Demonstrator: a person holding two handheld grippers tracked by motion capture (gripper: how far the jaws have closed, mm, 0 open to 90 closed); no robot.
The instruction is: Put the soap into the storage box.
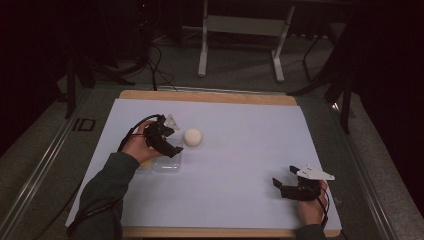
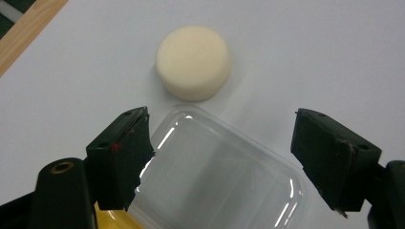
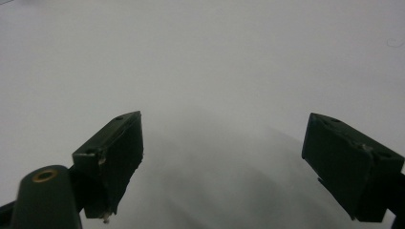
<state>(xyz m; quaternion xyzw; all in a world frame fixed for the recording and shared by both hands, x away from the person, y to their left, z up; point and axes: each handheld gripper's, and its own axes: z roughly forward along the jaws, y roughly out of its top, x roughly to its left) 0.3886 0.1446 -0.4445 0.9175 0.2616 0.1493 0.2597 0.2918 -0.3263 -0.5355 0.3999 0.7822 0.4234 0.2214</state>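
A: Where was the left gripper [image 1: 172,142] in the high view?

B: Left of centre of the frame, over a clear plastic lid [image 1: 166,165] that lay flat on the white sheet covering the bench [image 1: 240,160]. In the left gripper view its fingers [image 2: 122,152] stood apart, nothing pressed between the pads; the clear plastic lid [image 2: 219,176] lay on the sheet below the gap, filling the lower middle of that frame.

A: And the round piece?

B: A cream foam puck [image 1: 192,137], lying flat on the sheet just right of the left gripper, near the lid. In the left gripper view the foam puck [image 2: 194,62] sat at upper centre, just beyond the lid's far edge; whether the two touched I could not tell.

A: Anything yellow?

B: A yellow scrap [image 2: 112,220] at the bottom edge, under the lid's near corner, beside the left finger. Too little showed to name it.

A: Right gripper [image 1: 282,186]?

B: Lower right of the high view, held low over bare sheet, well apart from lid and puck. In the right gripper view its fingers [image 3: 112,157] were spread wide, with plain white surface between them.
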